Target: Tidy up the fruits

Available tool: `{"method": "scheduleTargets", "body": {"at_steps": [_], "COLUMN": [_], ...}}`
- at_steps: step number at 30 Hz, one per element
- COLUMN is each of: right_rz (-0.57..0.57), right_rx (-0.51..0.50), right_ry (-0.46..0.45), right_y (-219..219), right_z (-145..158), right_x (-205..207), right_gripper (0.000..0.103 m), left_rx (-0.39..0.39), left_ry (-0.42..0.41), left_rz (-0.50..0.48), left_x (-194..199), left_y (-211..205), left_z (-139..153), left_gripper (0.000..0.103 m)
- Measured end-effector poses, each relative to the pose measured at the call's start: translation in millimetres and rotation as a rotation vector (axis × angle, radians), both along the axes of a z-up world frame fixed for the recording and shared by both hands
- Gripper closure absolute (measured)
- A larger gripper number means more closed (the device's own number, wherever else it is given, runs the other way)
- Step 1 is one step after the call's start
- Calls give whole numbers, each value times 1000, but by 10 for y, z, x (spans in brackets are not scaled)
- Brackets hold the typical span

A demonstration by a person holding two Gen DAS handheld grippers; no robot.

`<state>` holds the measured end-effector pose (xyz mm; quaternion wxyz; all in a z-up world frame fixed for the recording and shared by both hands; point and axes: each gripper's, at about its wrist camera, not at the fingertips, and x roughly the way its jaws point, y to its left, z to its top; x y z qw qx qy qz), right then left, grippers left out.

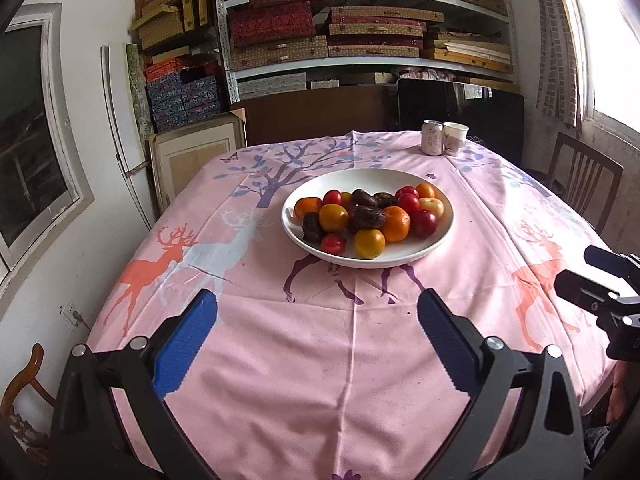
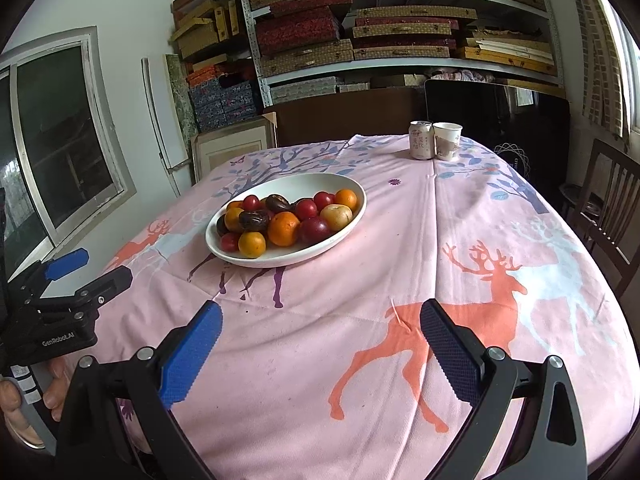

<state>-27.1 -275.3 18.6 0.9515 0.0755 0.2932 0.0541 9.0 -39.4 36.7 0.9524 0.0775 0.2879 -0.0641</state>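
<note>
Right claw (image 2: 320,336) gapes above the tablecloth (image 2: 360,360) (empty); fruit plate (image 2: 348,222) sits well ahead.

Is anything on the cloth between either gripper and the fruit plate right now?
Nothing visible. Bare tablecloth lies between the open left gripper and the plate, and likewise ahead of the open right gripper. The can and paper cup stand beyond the plate.

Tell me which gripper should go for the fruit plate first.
Left, probably. The plate of fruit lies straight ahead between the open left gripper fingers, while from the open right gripper it sits off to the left. Neither holds anything.
</note>
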Motion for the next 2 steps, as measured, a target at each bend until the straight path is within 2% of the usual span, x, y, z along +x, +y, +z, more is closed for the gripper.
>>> {"method": "scheduleTargets", "body": {"at_steps": [2], "right_rz": [11], "right_rx": [12], "right_ry": [13], "right_y": [12], "right_z": [-22], "right_x": [5], "right_gripper": [3], "left_rx": [-15], "left_ry": [18], "left_rz": [-5], "left_x": [33], "left_y": [26], "left_z": [-22], "left_gripper": [5]}}
